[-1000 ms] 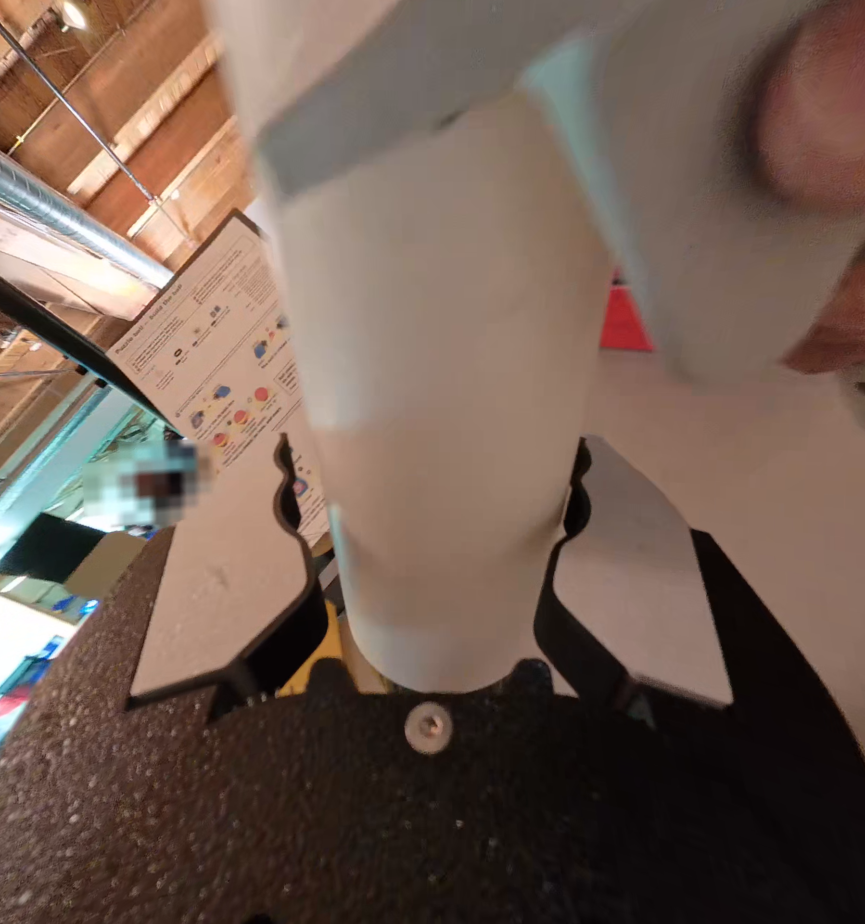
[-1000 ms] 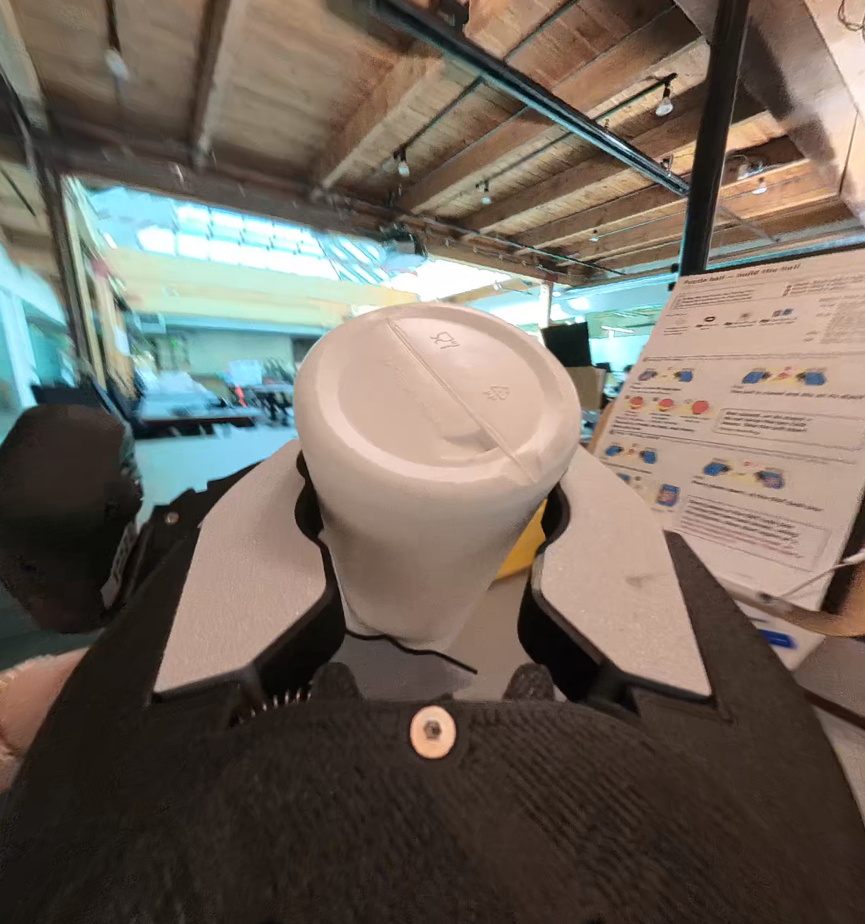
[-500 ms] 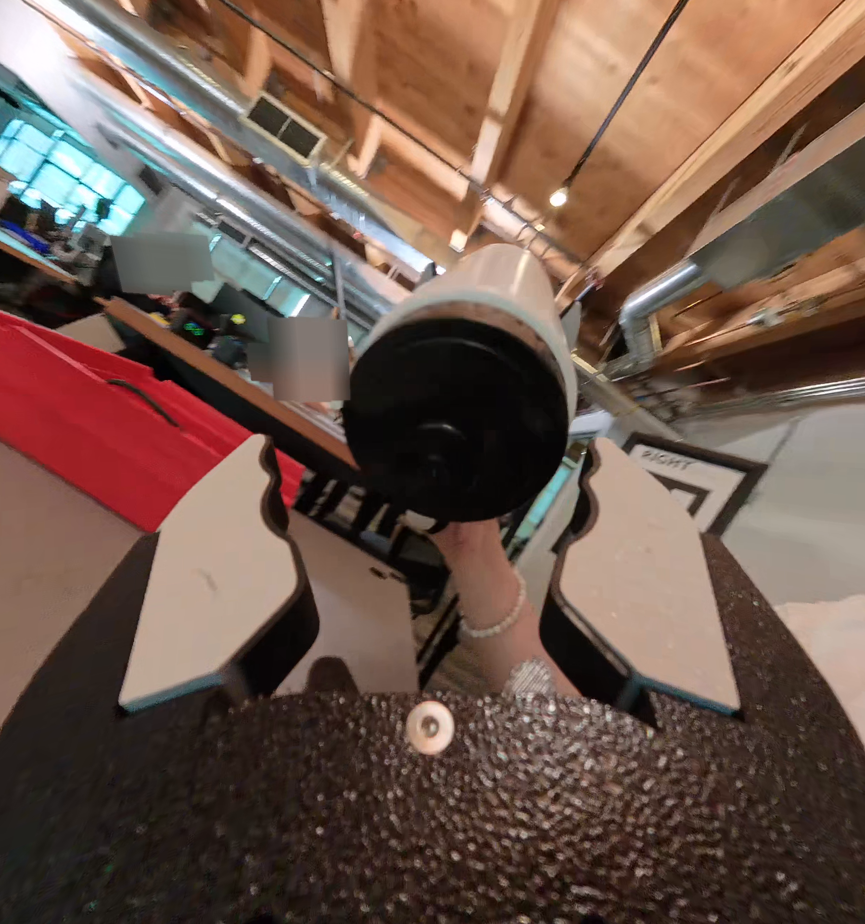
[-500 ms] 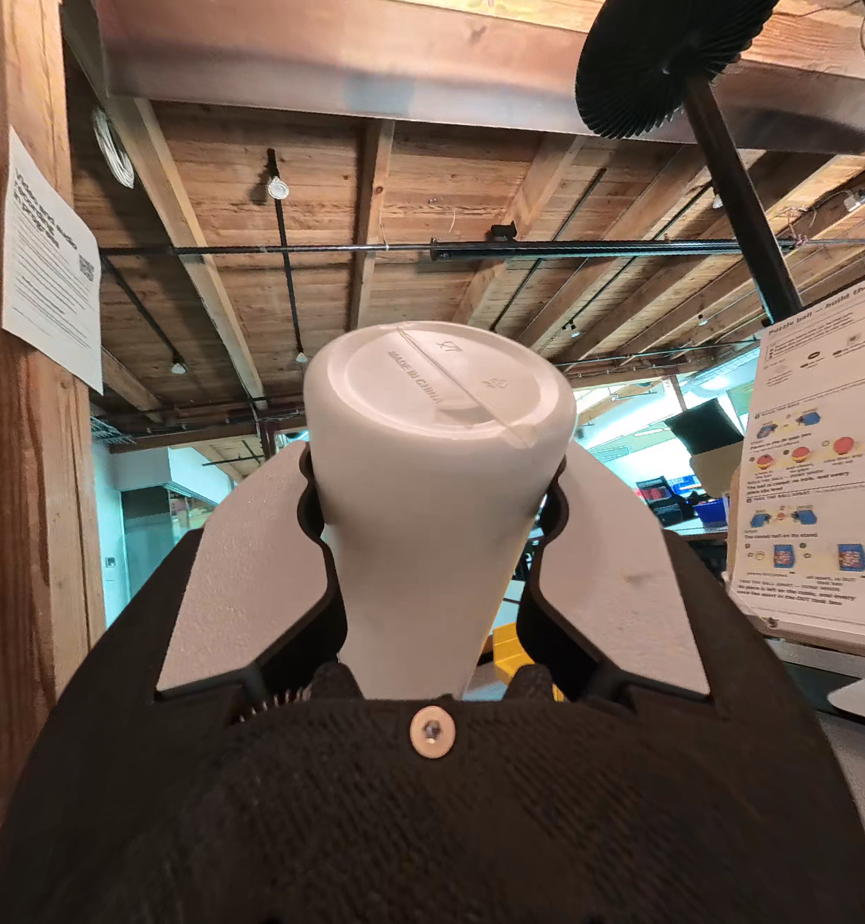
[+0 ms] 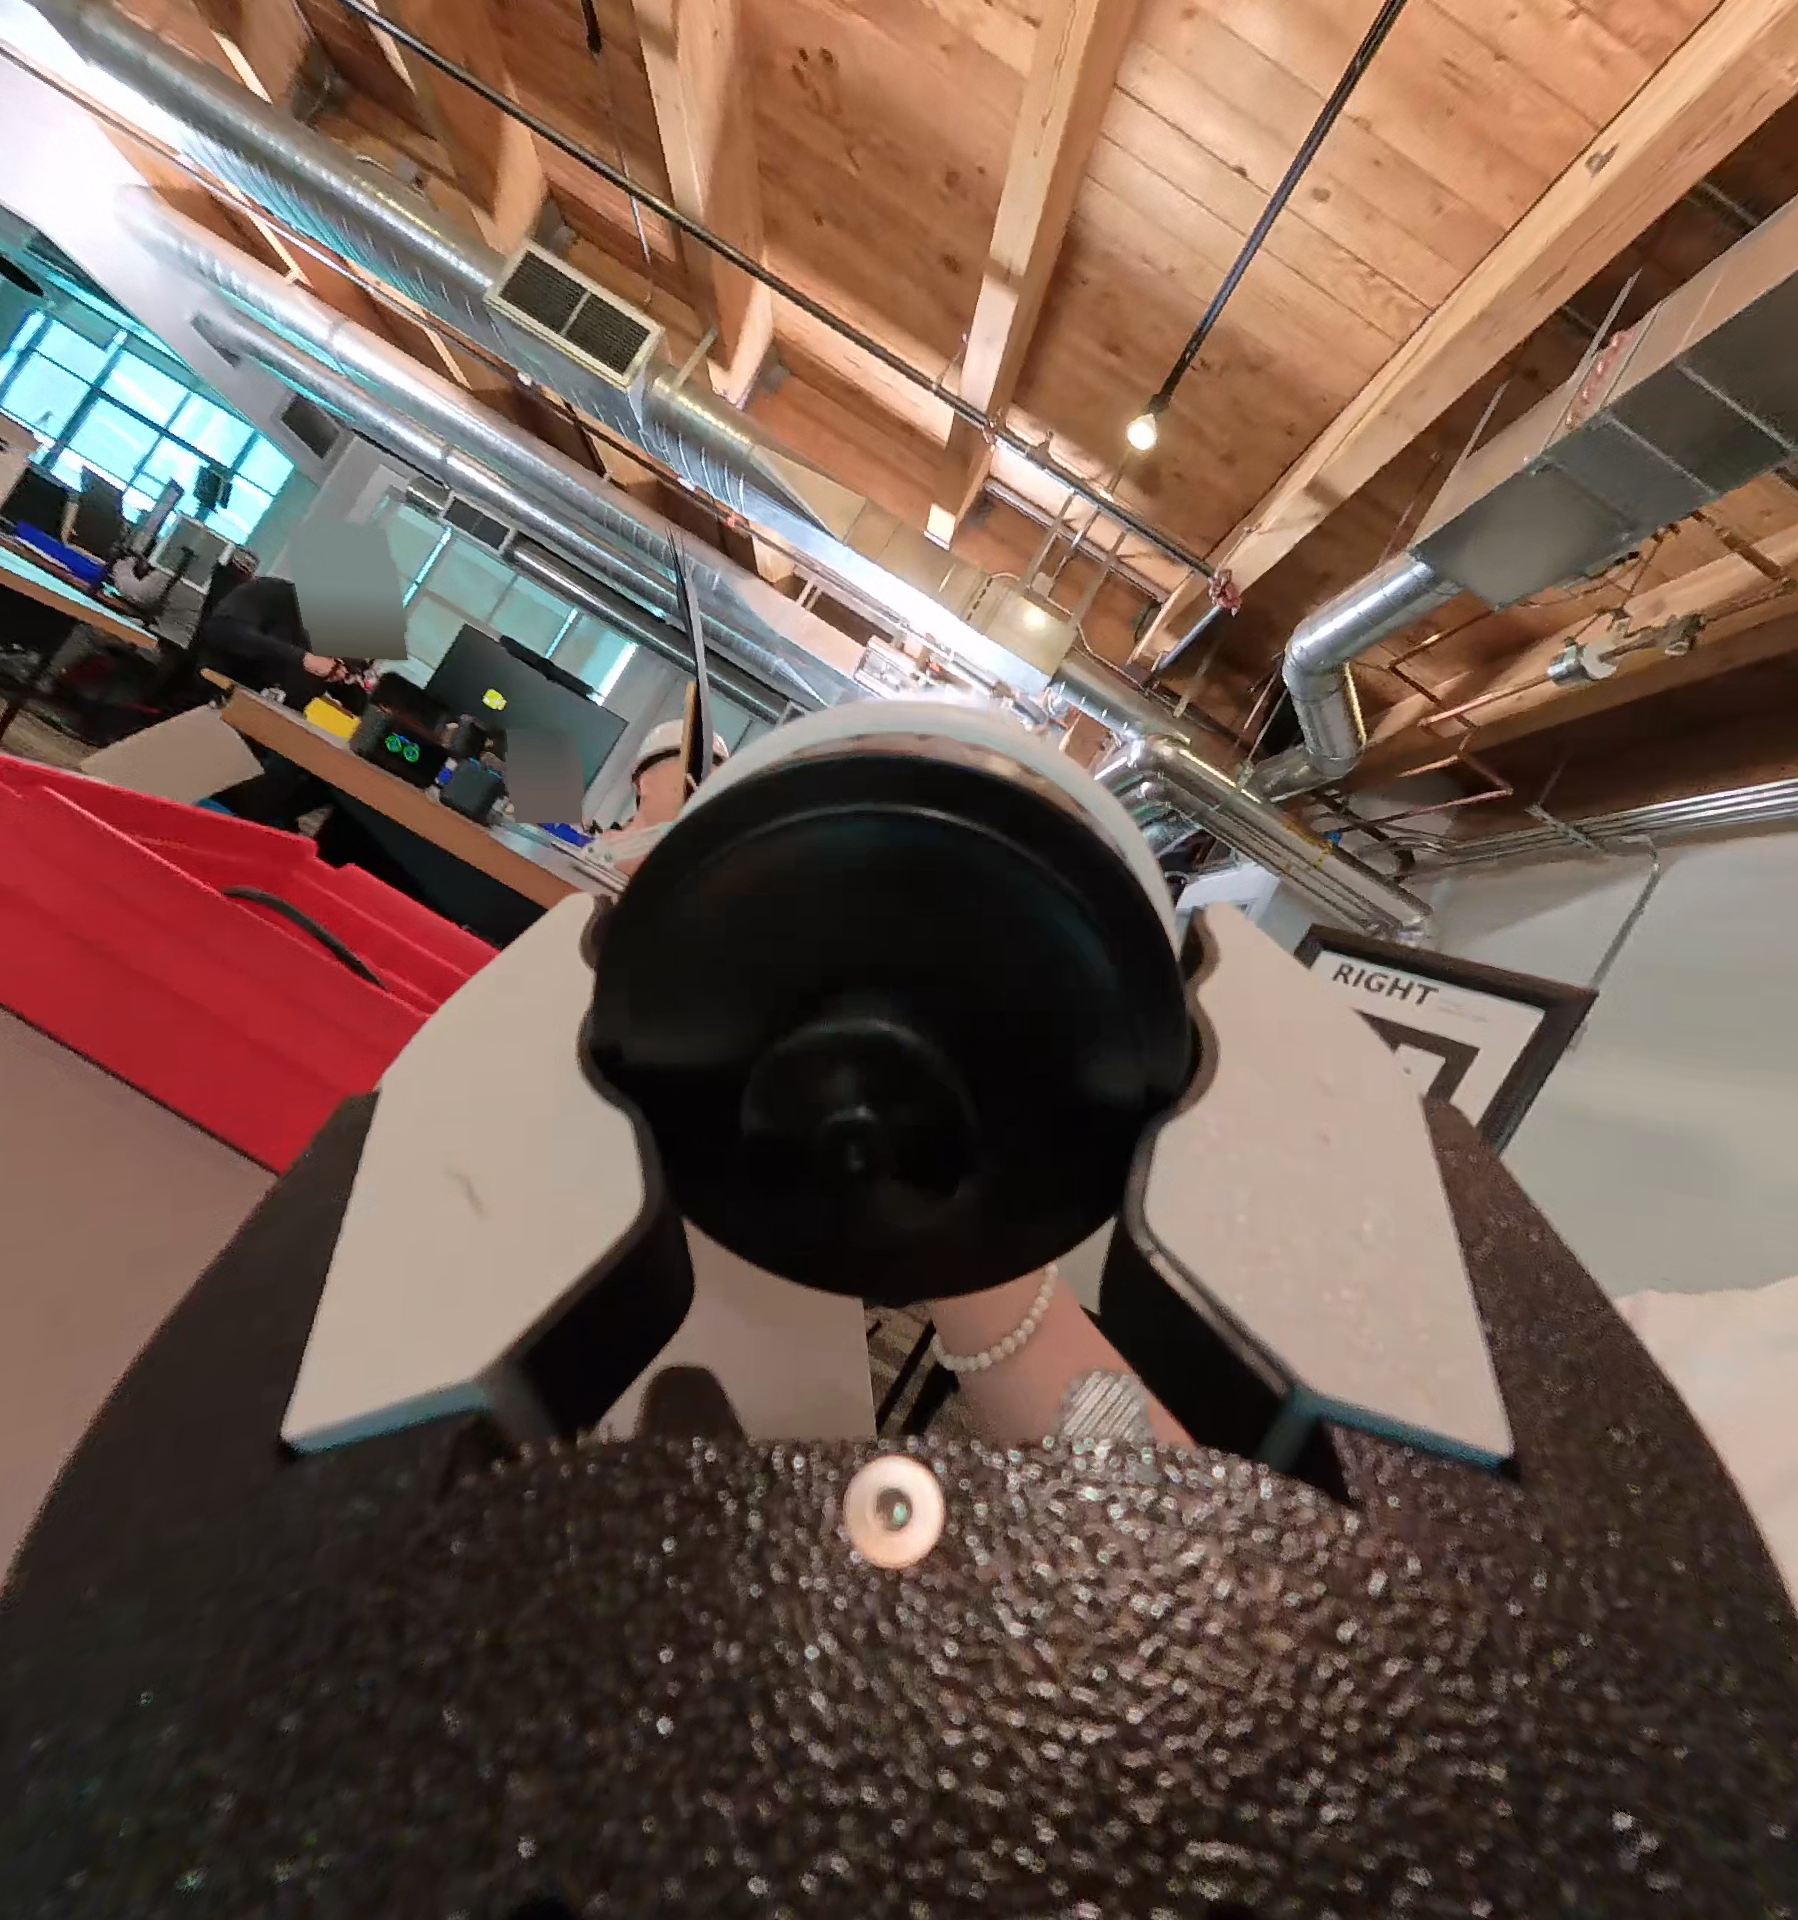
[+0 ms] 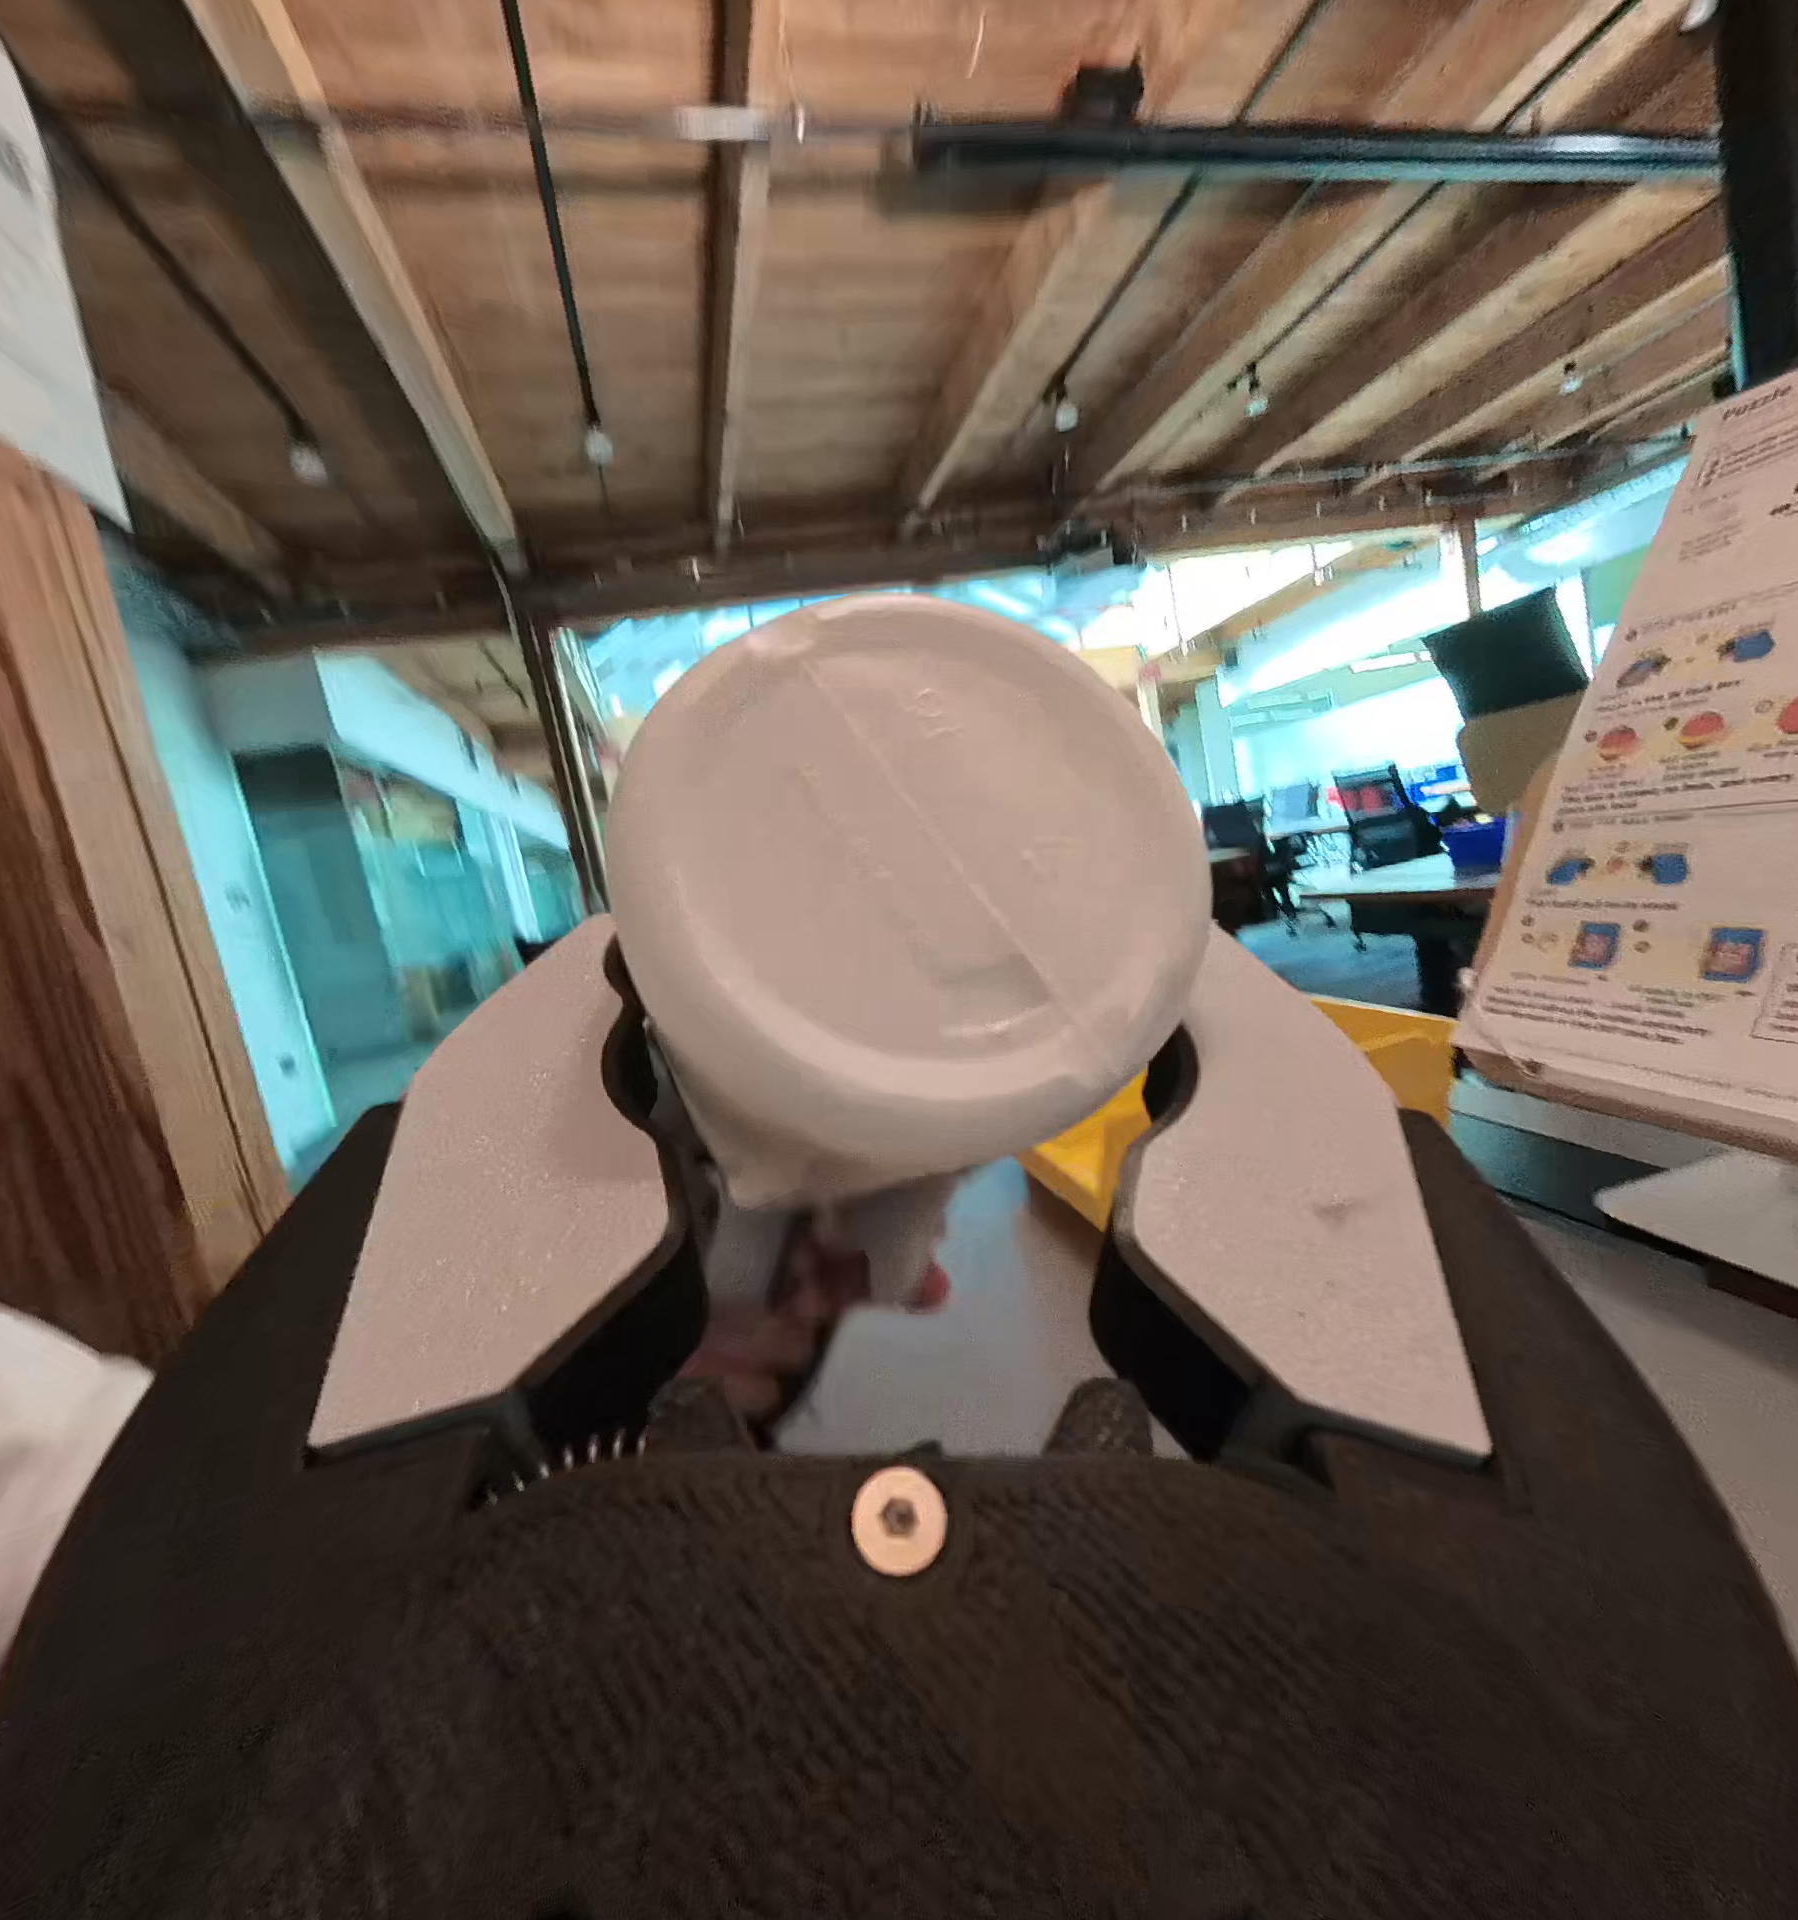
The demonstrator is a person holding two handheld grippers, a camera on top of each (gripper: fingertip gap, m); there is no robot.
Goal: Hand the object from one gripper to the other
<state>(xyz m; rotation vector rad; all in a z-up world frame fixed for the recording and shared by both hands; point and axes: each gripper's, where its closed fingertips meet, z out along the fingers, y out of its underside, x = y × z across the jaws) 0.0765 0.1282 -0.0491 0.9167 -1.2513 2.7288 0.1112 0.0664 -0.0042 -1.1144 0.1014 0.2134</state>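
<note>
Between the fingers of the left tool (image 5: 892,909), the bottle (image 5: 884,1039) is seen end-on, black cap toward the camera. The cap rim is lined up with the notches of both grey fingers (image 5: 479,1195). The contact line is hidden behind the cap, so clamped or released cannot be told. A white shoulder is shown just behind the cap. Below the cap, a wrist (image 5: 1020,1351) with a bead bracelet is visible between the fingers.

In the right wrist view the same bottle's white base is turned to the camera and sits tilted between the fingertips of the right tool (image 6: 903,930). Dark notch edges are visible at both sides of the base. Whether the grey fingers (image 6: 500,1195) press on the body underneath is masked by the base and by motion blur: grip state cannot be told. A blurred hand (image 6: 822,1299) is glimpsed under the bottle.

The bottle is held off the desk (image 5: 64,1195), bracketed by both tools at opposite ends.

A red bin (image 5: 147,935) is seen on the desk at the left of the left wrist view, and a framed sign (image 5: 1435,1039) at the right. In the right wrist view a yellow bin (image 6: 1383,1049) is seen behind the right finger, with an instruction board (image 6: 1705,831) leaning at the right edge. A wooden post (image 6: 43,935) is seen at the left.
</note>
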